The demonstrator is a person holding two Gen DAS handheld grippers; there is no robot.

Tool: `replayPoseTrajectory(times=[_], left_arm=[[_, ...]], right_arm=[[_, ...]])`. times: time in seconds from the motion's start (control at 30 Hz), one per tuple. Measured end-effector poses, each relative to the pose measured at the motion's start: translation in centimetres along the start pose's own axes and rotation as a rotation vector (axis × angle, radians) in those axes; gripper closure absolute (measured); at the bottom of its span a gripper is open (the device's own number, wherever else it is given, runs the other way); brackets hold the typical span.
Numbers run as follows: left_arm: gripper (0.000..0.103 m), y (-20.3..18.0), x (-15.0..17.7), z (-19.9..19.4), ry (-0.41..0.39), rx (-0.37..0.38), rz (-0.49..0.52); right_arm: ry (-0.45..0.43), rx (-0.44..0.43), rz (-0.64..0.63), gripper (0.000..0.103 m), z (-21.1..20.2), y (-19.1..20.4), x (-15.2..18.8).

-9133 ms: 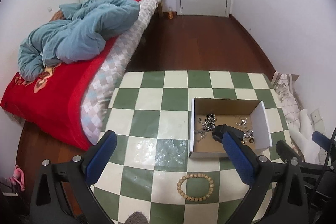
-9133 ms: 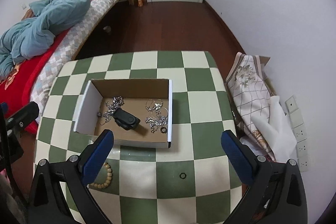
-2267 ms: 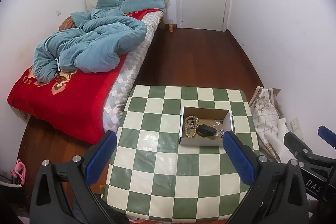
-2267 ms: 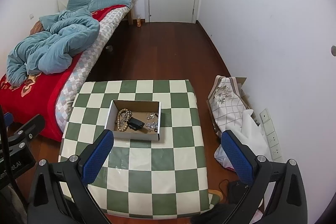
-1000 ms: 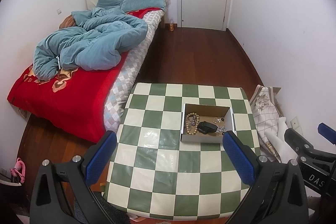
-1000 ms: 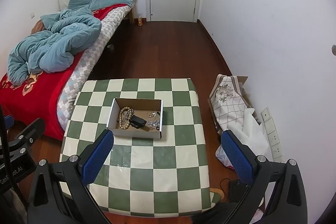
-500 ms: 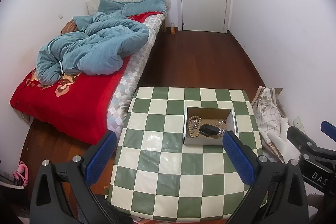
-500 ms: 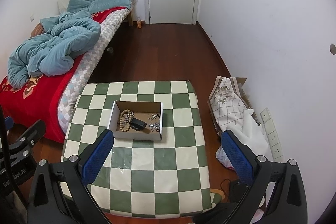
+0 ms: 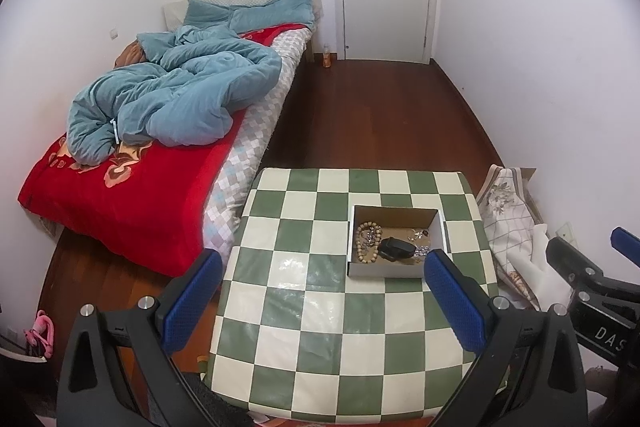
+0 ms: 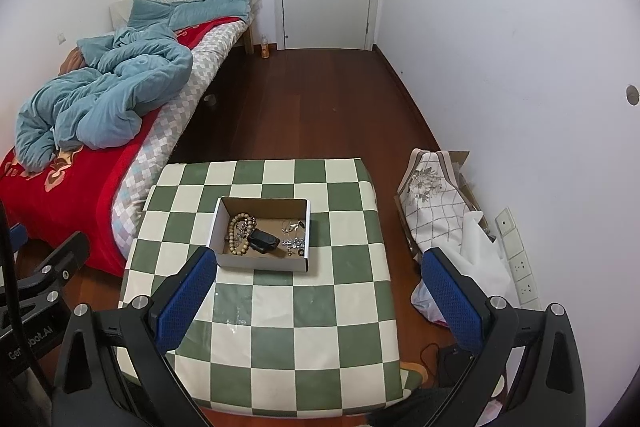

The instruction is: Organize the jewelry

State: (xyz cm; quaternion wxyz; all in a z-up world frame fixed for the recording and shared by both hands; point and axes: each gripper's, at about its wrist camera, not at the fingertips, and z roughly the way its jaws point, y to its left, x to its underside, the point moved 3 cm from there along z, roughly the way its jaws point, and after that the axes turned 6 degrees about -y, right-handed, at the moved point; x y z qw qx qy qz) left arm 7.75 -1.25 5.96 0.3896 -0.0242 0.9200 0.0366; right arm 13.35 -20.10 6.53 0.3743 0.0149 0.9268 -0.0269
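Right wrist view: box (image 10: pixel 262 265) of jewelry (image 10: pixel 241 235) lies on table, beyond the wide-open, empty right hand-held gripper (image 10: pixel 320 291).

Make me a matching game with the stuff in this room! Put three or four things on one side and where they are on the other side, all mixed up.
Things:
1. bead bracelet
2. blue blanket
3. cardboard box
4. flowered cloth

Places:
A. on the checkered table
B. on the floor by the right wall
C. in the left part of the box
D. crumpled on the bed

Pairs: 1-C, 2-D, 3-A, 4-B
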Motion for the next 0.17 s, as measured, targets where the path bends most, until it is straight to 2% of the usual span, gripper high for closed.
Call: replayPoseTrajectory(times=[0.17], left_arm=[[0.0, 0.07, -0.02, 0.02, -0.002, 0.008, -0.005]], right_arm=[[-0.001, -0.001, 0.002, 0.0, -0.11, 0.05, -0.06]])
